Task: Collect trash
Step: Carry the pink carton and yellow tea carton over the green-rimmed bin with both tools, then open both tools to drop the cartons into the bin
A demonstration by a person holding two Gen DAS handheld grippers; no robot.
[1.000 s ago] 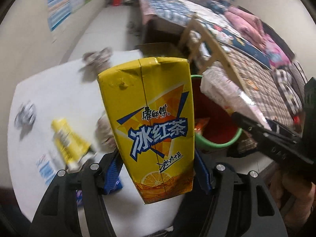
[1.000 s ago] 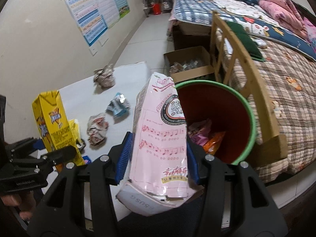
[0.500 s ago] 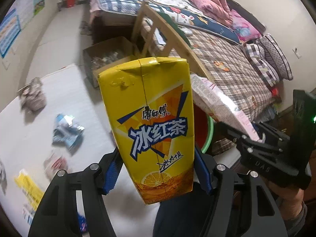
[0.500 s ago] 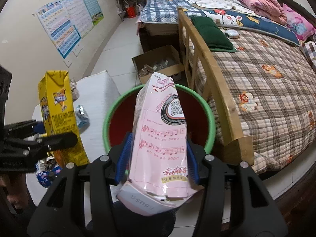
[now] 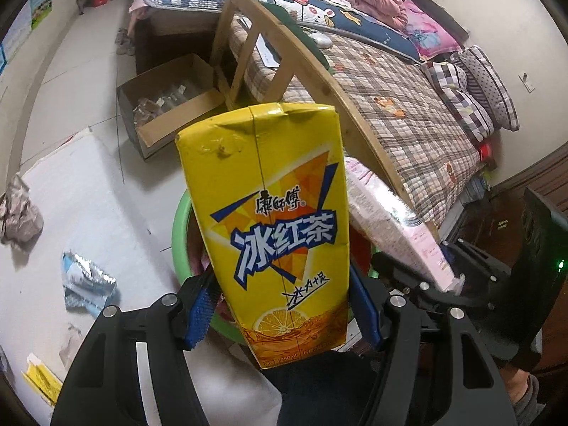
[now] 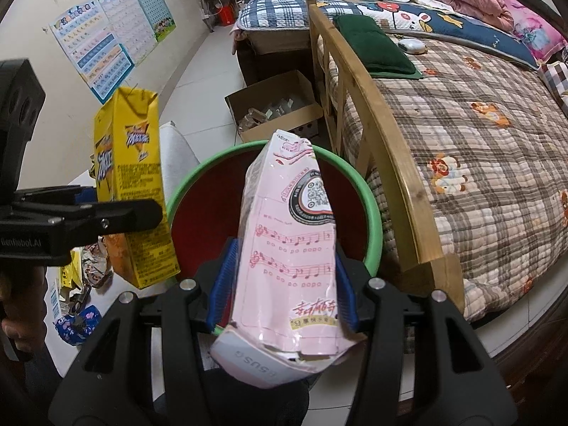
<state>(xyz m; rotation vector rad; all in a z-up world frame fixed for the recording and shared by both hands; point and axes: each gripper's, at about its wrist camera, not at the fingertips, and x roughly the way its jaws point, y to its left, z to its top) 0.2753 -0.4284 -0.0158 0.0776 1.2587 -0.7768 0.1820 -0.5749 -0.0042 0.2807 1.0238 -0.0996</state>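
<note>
Pinching a yellow carton (image 5: 269,220) and pink packet (image 6: 294,248), both grippers hang over the green-rimmed bin (image 6: 372,220) beside the bed (image 6: 479,142).

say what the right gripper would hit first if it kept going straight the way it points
Most likely the inside of the green-rimmed red bin: the right gripper, shut on the pink carton, aims into its mouth. Depth is hard to judge.
</note>
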